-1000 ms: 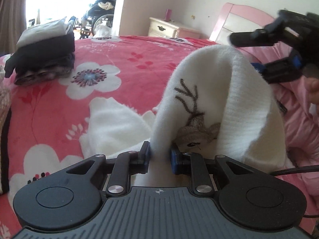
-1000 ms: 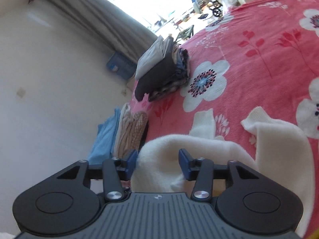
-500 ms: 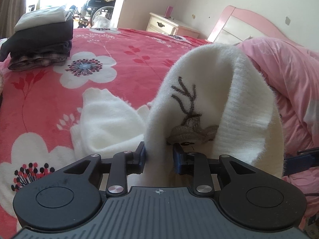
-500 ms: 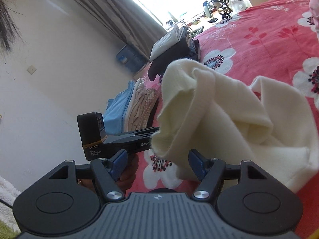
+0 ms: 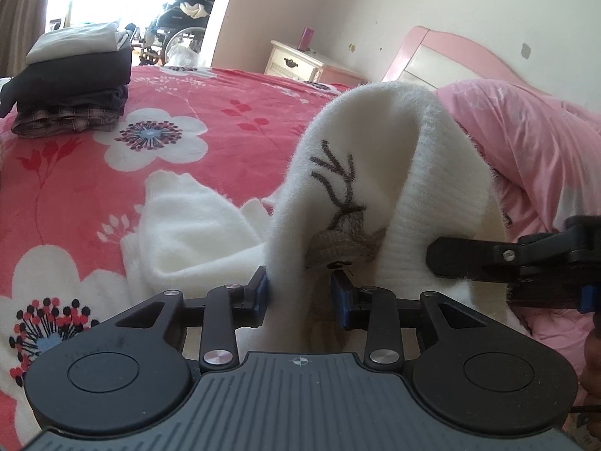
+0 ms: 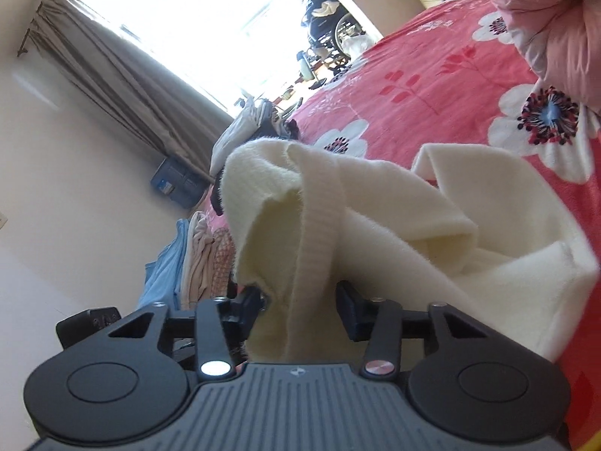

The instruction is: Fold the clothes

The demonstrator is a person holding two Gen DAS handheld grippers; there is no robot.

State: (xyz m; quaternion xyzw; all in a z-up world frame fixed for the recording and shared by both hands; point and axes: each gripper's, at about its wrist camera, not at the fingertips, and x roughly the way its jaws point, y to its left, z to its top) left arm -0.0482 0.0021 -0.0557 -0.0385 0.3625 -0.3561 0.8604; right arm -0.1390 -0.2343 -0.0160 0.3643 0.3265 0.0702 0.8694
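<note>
1. Left wrist view. The left gripper was closed on a bunched fold of the white sweater, which rose in an arch above the red flowered bedspread; its grey deer design faced the camera, and a loose part lay on the bed to the left. The right gripper entered from the right, touching the sweater's ribbed edge. A stack of folded clothes sat far left, and a pink quilt behind.
2. Right wrist view. The right gripper held a ribbed band of the sweater between its fingers; the grip appeared firm, though the fingers stood fairly wide.
3. Handling. The knit looked soft, light and limp, likely to sag and slip; hems and ribbed edges offered the surest hold.
4. Differences. Only the left view showed the deer; only the right view showed the curtain, window and clothes piled beside the bed.
</note>
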